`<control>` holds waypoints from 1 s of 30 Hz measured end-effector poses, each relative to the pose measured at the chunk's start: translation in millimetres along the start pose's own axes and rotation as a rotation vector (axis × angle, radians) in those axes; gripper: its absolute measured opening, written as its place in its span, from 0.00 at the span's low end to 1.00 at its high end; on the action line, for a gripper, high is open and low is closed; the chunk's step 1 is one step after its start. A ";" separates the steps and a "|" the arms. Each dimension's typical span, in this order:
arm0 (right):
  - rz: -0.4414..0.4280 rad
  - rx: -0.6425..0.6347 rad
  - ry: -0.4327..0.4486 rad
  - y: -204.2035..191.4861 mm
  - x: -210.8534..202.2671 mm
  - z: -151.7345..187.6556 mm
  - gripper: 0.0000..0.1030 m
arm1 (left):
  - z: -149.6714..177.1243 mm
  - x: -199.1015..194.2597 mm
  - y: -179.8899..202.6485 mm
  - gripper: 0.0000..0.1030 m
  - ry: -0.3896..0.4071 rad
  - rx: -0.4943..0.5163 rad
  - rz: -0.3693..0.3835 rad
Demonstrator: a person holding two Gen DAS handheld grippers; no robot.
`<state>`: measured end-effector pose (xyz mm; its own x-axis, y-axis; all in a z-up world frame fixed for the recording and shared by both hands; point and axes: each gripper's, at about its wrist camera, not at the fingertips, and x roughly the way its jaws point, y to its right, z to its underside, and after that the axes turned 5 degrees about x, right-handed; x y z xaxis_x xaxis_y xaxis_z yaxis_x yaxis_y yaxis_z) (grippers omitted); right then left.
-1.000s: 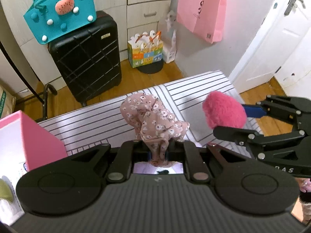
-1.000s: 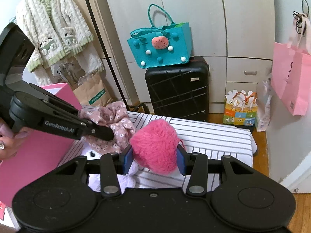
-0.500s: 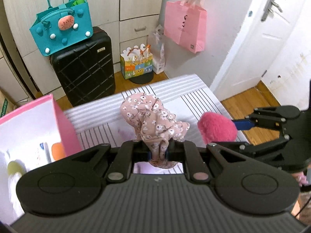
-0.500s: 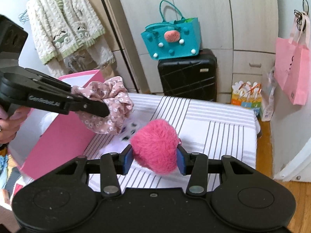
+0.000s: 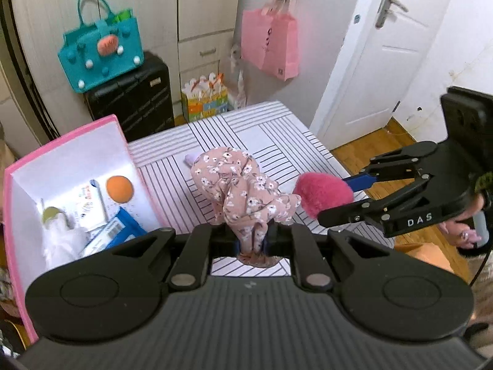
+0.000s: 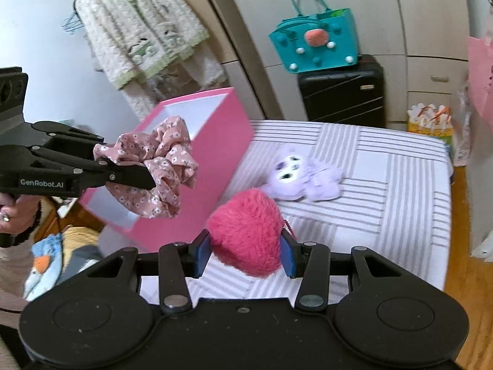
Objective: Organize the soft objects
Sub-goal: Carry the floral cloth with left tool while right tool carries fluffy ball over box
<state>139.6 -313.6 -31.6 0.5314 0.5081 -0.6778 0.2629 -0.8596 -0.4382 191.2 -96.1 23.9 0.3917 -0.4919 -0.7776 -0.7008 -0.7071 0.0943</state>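
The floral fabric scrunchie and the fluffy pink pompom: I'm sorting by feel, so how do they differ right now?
The floral fabric scrunchie is thin gathered cloth, pale pink with small flowers; the fluffy pink pompom is a plain, furry, rounded, deep pink ball. The left gripper pinches the scrunchie nearly flat; the right gripper stays wider around the pompom. Both are soft, each held off the striped table.

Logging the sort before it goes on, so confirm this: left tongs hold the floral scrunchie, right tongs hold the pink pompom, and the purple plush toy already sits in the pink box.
One thing is wrong: the purple plush toy is not in the pink box; the right wrist view shows it lying on the striped table. The left tongs do hold the floral scrunchie, and the right tongs the pink pompom.
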 end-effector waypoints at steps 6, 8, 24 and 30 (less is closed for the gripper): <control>-0.075 -0.019 -0.004 -30.4 -10.4 -2.2 0.50 | 20.5 -43.3 0.6 0.12 0.051 0.017 -0.032; -0.098 -0.031 -0.005 -41.2 -12.1 -5.9 0.50 | 24.9 -55.2 -4.0 0.12 0.065 0.010 -0.045; -0.191 -0.248 0.014 -139.9 20.8 -53.6 0.51 | 69.5 -103.9 -77.6 0.12 0.128 -0.124 -0.153; -0.202 -0.254 -0.012 -152.7 67.0 -77.4 0.51 | 81.2 -82.9 -114.2 0.12 0.091 -0.153 -0.183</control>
<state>197.4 -152.5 35.6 0.4386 0.6694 -0.5996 0.5559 -0.7264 -0.4042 190.4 66.7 27.1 0.5609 -0.3875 -0.7316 -0.5178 -0.8537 0.0552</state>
